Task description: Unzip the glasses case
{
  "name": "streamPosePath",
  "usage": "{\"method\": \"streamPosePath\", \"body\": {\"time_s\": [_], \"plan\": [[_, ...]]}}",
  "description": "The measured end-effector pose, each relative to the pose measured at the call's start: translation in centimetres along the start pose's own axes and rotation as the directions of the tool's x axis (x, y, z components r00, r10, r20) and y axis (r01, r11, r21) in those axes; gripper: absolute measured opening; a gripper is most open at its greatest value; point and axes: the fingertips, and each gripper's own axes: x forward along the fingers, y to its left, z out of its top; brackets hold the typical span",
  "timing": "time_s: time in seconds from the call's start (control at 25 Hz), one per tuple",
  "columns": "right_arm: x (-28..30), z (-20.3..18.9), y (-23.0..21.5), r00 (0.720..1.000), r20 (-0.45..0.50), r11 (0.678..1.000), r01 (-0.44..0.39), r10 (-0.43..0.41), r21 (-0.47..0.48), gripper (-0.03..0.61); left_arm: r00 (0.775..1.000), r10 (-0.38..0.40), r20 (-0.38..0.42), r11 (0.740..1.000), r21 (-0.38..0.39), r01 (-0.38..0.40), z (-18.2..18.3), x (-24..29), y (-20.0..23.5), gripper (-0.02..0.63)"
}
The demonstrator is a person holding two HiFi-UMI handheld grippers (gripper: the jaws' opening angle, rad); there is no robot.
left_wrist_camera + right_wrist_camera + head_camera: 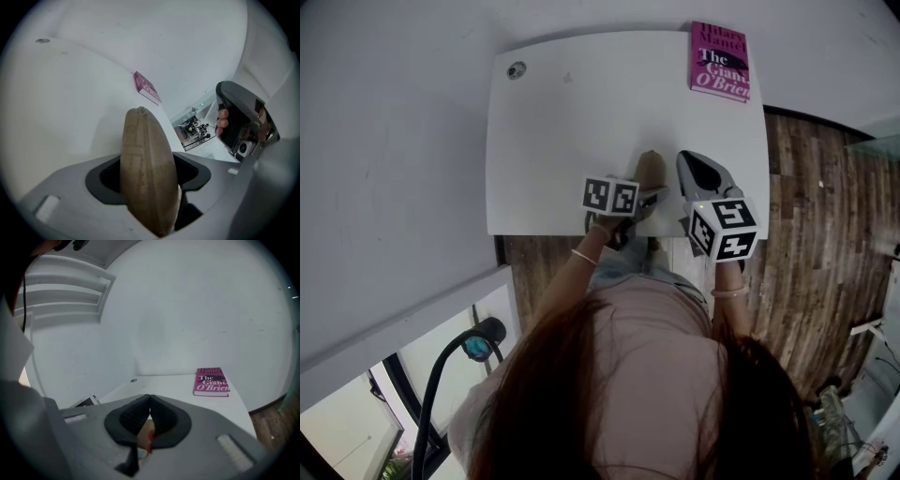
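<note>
Left tool [150, 177] tilted downward, clamped on the one tan glasses case [140, 136], right tool [150, 411] just beside it, jaws pressed together, both at the white tabletop's [562, 131] near edge, one pink book [211, 381] on the far corner

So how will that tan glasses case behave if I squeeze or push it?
The glasses case looks like woven fabric over a rounded shell: probably fairly stiff, and grippy rather than slippery. It sits edge-on between the jaws of the left gripper; on that narrow curved edge it would likely tip over unsupported. It looks small, so probably light and easy to slide.
</note>
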Motion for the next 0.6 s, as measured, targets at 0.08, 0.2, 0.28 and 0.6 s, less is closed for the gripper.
{"method": "streamPosePath", "body": {"time_s": [0.08, 0.2, 0.28, 0.6], "plan": [[0.0, 0.1, -0.1, 1.0, 0.003, 1.0, 0.0, 0.0, 0.006, 0.003, 1.0, -0.006, -0.001, 1.0, -0.001, 0.006, 0.0, -0.1, 0.1, 0.302], [0.0, 0.1, -0.2, 1.0, 0.005, 1.0, -0.002, 0.002, 0.009, 0.003, 1.0, -0.01, 0.004, 1.0, -0.004, 0.01, 0.2, -0.3, 0.1, 0.298], [0.0, 0.1, -0.2, 1.0, 0.005, 1.0, -0.003, 0.003, 0.007, 0.003, 1.0, -0.005, 0.001, 1.0, 0.015, 0.005, 0.4, -0.5, 0.1, 0.298], [0.7, 0.7, 0.5, 1.0, 0.02, 0.999, -0.023, 0.024, -0.033, 0.003, 1.0, -0.007, -0.013, 0.997, 0.078, 0.008, 2.4, -3.0, 0.5, 0.298]]}}
